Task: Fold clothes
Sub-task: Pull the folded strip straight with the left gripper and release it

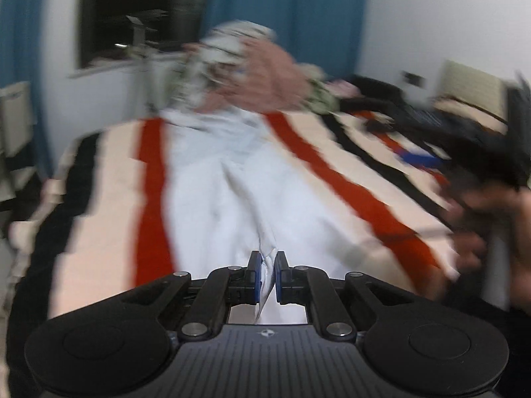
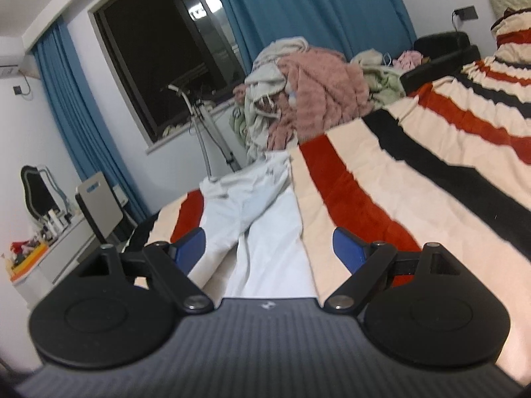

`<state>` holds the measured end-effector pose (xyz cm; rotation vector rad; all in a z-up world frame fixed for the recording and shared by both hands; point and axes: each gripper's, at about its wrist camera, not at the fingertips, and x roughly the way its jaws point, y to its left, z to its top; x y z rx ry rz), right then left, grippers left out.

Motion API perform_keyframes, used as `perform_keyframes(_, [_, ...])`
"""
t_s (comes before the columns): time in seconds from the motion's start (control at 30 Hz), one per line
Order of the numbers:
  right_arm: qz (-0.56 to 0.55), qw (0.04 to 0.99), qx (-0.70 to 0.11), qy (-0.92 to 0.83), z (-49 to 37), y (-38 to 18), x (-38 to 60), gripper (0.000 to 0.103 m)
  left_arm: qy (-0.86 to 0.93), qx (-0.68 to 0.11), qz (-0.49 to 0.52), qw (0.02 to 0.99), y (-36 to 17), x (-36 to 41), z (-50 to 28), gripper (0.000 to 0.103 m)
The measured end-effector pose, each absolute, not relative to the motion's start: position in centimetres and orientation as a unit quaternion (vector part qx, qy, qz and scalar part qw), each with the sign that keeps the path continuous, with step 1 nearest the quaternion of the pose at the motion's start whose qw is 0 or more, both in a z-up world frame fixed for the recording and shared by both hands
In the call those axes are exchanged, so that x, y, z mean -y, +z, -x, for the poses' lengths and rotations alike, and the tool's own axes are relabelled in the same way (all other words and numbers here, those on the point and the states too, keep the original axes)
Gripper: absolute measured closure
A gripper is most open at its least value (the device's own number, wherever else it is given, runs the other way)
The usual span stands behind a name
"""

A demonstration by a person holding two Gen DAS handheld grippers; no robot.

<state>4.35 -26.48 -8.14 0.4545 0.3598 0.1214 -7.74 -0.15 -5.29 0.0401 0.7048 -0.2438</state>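
Bed covered by a striped blanket [image 2: 415, 152], bands of cream, red and black running away from both cameras. Blue curtains [image 2: 298, 3] hang behind, either side of a dark window [image 2: 159, 56].

Beyond the far edge of the bed, a heap of clothes [image 2: 312, 96]: pink, fuzzy piece on top, pale green and off-white pieces around it. Left wrist view is motion-blurred, so the heap reads only as smeared colour there.

White trousers [image 2: 265, 205] lie flat on the blanket, lengthwise, waistband at the far end near the heap, legs reaching toward the cameras. They lie between two red bands.

Left gripper [image 1: 268, 267]: blue-padded fingers [image 1: 255, 265] pinched nearly together with a fold of the trousers' white cloth between them; the cloth rises from the bed in a ridge to the grip.

Right gripper [image 2: 268, 242]: fingers [image 2: 345, 245] spread wide, nothing between them, poised over the near trouser leg. Contact with the cloth cannot be judged.

At the right edge of the left wrist view, a blurred hand [image 1: 491, 219] around a dark device.
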Motion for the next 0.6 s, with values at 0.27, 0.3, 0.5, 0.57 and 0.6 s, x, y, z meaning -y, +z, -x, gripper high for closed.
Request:
perform_keyframes(0.27, [-0.214, 0.958, -0.181, 0.060, -4.5, -8.3, 27.2, 0.018, -0.195, -0.410, -0.018, 0.891, -10.0, 6.3, 6.4, 0.090])
perform_keyframes(0.3, [-0.213, 0.957, -0.185, 0.062, -4.7, -8.4, 27.2, 0.018, -0.195, -0.412, -0.012, 0.890, -10.1, 5.9, 6.2, 0.085])
perform_keyframes(0.5, [-0.236, 0.939, -0.234, 0.091, -6.2, -9.9, 27.1, 0.018, -0.194, -0.424, 0.046, 0.883, -9.1, 2.4, 6.0, 0.046])
perform_keyframes(0.57, [-0.262, 0.923, -0.263, 0.099, -6.9, -10.9, 27.4, 0.018, -0.186, -0.428, 0.078, 0.881, -8.7, 0.6, 5.6, 0.044])
perform_keyframes(0.6, [-0.277, 0.914, -0.278, 0.103, -7.3, -11.4, 27.6, 0.018, -0.178, -0.428, 0.093, 0.881, -8.5, -0.3, 5.3, 0.041])
